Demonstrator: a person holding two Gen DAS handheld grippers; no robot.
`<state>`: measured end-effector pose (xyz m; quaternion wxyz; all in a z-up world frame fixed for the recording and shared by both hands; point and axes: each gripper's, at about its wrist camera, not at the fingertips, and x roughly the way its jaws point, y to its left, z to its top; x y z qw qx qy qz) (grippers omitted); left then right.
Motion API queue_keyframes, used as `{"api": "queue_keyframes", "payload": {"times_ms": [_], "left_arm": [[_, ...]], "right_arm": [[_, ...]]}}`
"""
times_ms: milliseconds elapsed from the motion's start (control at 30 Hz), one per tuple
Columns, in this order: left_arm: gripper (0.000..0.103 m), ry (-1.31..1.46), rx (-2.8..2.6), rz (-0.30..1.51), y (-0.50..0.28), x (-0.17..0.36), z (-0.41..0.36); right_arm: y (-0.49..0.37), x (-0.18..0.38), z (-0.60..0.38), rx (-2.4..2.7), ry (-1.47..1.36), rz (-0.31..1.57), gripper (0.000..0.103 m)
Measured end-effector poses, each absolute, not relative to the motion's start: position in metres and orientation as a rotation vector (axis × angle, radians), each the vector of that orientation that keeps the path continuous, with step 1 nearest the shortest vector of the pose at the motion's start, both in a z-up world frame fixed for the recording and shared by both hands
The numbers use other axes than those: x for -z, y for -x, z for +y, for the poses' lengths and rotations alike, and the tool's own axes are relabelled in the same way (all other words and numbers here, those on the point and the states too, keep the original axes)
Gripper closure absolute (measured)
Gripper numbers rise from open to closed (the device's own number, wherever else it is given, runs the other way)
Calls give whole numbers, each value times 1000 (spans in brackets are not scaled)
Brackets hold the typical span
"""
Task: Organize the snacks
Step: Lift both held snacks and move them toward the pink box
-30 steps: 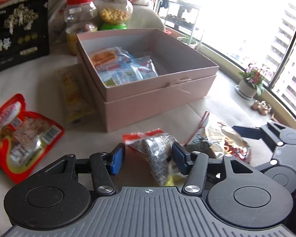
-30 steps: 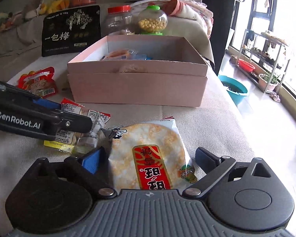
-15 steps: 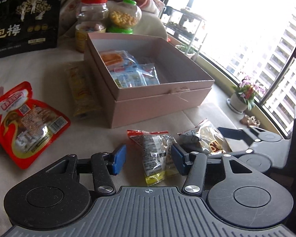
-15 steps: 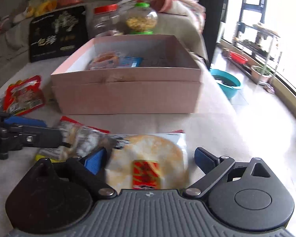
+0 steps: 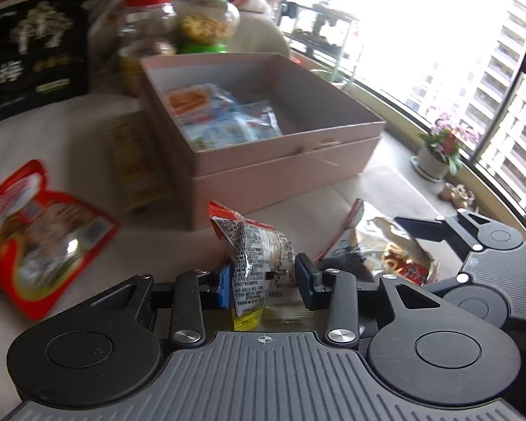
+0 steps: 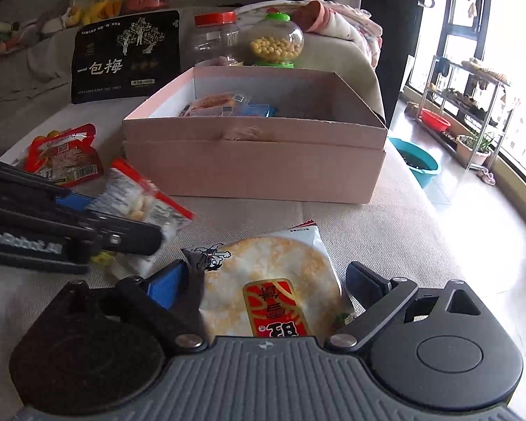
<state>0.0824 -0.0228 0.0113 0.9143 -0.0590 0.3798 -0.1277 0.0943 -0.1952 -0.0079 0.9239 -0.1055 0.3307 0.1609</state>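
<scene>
Right now the left tongs (image 5: 263,280) are closing on a small clear snack packet (image 5: 259,256): its crumpled body stands between the blue pads, long axis running away from the tongs toward the pink box (image 5: 284,161) straight ahead. Both pads look to be touching it, and its far end appears lifted off the cloth. The right tongs (image 6: 263,280) sit spread wide around a rice cracker packet (image 6: 270,280) lying flat on the worktop (image 6: 385,231), without pressing on it. The box is open, a few packets already inside, and lies just beyond both tongs, the left slightly nearer. A red pouch (image 5: 42,231) lies off to the left. Beige cloth covers the worktop; jars and a black bag stand behind, with bright windows to the right.
</scene>
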Motion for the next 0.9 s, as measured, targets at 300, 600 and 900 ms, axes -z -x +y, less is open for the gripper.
{"api": "queue_keyframes", "payload": {"times_ms": [300, 600, 900], "left_arm": [[62, 207, 153, 778, -42, -10, 15], [62, 295, 150, 758, -26, -5, 24], [62, 308, 152, 748, -24, -2, 25]], "right_arm": [[-100, 8, -197, -342, 191, 704, 2], [-101, 7, -197, -336, 191, 731, 0], [-97, 4, -201, -412, 238, 752, 0]]}}
